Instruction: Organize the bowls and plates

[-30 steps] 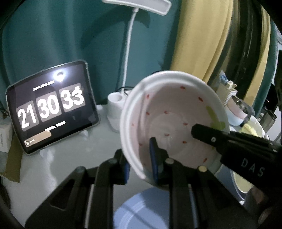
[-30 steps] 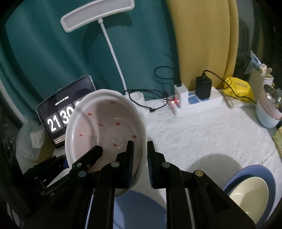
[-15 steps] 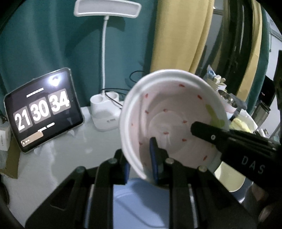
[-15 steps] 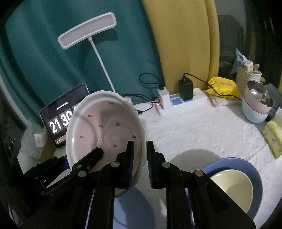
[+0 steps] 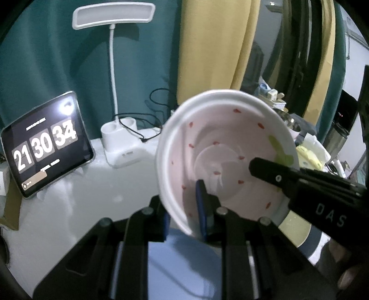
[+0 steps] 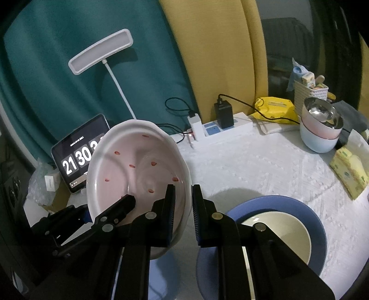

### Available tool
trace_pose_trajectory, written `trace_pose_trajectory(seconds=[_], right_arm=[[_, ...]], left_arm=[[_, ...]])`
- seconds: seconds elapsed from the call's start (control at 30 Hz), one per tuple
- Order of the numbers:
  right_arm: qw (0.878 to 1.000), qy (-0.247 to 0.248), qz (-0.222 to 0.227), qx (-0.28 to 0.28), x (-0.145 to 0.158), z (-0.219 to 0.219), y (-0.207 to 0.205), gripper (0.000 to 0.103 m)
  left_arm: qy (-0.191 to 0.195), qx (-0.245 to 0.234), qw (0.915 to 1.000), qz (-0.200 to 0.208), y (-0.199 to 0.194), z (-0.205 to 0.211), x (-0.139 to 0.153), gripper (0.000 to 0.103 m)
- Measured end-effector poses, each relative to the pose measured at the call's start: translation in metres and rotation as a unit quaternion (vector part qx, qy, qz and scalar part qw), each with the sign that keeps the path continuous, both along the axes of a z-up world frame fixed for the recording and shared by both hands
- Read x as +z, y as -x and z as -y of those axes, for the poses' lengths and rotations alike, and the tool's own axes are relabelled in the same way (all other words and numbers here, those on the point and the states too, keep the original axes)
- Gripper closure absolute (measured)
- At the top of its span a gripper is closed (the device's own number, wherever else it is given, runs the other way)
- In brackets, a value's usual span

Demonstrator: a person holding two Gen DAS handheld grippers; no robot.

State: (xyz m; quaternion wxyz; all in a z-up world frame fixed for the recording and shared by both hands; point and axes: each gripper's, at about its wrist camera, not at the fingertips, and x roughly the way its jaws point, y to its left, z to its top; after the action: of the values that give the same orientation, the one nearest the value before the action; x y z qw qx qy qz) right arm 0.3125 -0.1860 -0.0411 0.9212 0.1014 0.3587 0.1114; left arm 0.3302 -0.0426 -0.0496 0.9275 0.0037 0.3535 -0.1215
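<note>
A white bowl with red specks (image 5: 221, 152) (image 6: 136, 170) hangs tilted above the table, held by both grippers. My left gripper (image 5: 184, 207) is shut on its near-left rim, one finger inside and one outside. My right gripper (image 6: 183, 203) is shut on the bowl's right rim; in the left wrist view its black finger (image 5: 272, 170) reaches in from the right. A cream bowl (image 6: 286, 233) sits inside a blue plate (image 6: 316, 221) on the table to the right. Another blue plate (image 5: 184, 260) lies directly below the held bowl.
A tablet clock (image 5: 46, 145) leans at the back left beside a white desk lamp (image 5: 113, 20) and its base (image 5: 122, 143). A power strip (image 6: 219, 129), a yellow packet (image 6: 274, 108), stacked bowls with a steel one on top (image 6: 320, 129) and a white basket (image 6: 309, 92) line the back right.
Both grippers have carried the bowl to the right across the table. The cream bowl in the blue plate has come closer into the right wrist view, and the tablet has slid left.
</note>
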Motion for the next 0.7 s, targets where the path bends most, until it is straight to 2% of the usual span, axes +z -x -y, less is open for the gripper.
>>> trace_pose_trajectory(seconds=[0.7], right_arm=[[1.000, 0.006, -0.006, -0.030, -0.015, 0.056, 0.025, 0.087]], left_arm=[[-0.005, -0.036, 0.9990, -0.025, 0.018, 0.059, -0.020, 0.082]])
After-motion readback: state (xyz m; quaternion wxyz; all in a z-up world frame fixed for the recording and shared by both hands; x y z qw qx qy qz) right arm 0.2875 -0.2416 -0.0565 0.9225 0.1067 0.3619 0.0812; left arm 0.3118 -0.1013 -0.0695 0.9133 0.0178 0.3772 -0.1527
